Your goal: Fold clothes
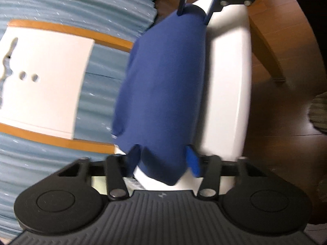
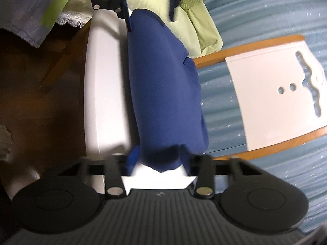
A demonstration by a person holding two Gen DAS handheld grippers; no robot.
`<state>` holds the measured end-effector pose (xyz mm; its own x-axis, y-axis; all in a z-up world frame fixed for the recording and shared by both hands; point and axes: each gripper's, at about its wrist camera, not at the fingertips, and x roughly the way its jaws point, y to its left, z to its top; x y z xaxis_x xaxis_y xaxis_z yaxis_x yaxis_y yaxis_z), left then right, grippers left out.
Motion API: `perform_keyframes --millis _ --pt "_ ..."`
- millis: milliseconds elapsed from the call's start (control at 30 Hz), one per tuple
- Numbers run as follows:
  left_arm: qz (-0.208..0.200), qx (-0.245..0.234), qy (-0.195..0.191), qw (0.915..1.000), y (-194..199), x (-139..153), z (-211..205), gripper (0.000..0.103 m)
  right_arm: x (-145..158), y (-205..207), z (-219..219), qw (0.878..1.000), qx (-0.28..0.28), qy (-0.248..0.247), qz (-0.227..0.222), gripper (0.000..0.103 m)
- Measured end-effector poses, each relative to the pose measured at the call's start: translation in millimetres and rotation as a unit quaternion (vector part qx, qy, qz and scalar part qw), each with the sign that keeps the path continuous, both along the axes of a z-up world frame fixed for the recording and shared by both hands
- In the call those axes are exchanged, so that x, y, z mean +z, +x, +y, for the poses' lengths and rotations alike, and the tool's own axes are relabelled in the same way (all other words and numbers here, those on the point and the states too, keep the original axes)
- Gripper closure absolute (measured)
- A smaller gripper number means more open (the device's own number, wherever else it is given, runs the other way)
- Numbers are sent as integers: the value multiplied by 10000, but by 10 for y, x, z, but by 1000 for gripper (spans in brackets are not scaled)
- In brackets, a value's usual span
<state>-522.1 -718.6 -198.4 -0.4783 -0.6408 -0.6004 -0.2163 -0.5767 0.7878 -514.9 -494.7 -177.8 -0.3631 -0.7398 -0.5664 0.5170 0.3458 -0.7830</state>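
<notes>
I hold a gripper in each hand, facing one another along a folded navy blue garment (image 1: 163, 85). The garment lies in a long, rounded bundle on a white folding board (image 1: 226, 85), which rests on a ribbed pale blue bed cover (image 1: 61, 4).

My left gripper (image 1: 163, 159) sits at one end of the bundle, its fingers on either side of the cloth. The blue-padded finger (image 1: 193, 160) touches the fabric's edge on one side and the dark finger (image 1: 132, 157) touches it on the other, so I judge this end to be grasped, though the blur leaves some doubt.

My right gripper (image 2: 158, 159) does the same at the opposite end. Its fingers are drawn in closer and the cloth bunches between them, so here I am clenched on the garment.

The bundle's long axis runs straight from one gripper to the other, so each hand is nearest its own end and neither is closer to the middle. In each wrist view the other gripper shows at the far end of the cloth, at the top of the picture.

Beside the garment, toward the middle of the bed cover, lies a second white panel (image 2: 276, 94) with a wooden rim and cut-out holes. Light green bedding (image 2: 200, 32) is heaped past the garment's far end in the right wrist view. A dark wooden floor (image 1: 276, 122) lies beyond the board's outer edge.

The garment looks largely folded; I judge the next move to be lifting both ends together, keeping them level.
</notes>
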Motion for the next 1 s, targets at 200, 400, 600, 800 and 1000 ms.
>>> perform_keyframes --millis 200,400,600,800,1000 --pt "145 225 246 9993 11 52 19 51 -1 -80 -274 9998 -78 137 -91 77" --pt "1605 1308 1321 9694 157 580 -126 45 527 -286 -168 9791 -830 -484 -1794 78" --pt "2481 2351 2049 9172 181 645 -386 45 646 -736 -340 8981 -1854 -1090 -3836 78" --pt "2402 2599 2247 9079 174 378 -435 45 427 -895 -439 8651 -2341 -750 -4372 78" --pt "2489 2865 2268 8969 283 466 -373 43 471 -854 -470 8616 -2329 -676 -4459 64"
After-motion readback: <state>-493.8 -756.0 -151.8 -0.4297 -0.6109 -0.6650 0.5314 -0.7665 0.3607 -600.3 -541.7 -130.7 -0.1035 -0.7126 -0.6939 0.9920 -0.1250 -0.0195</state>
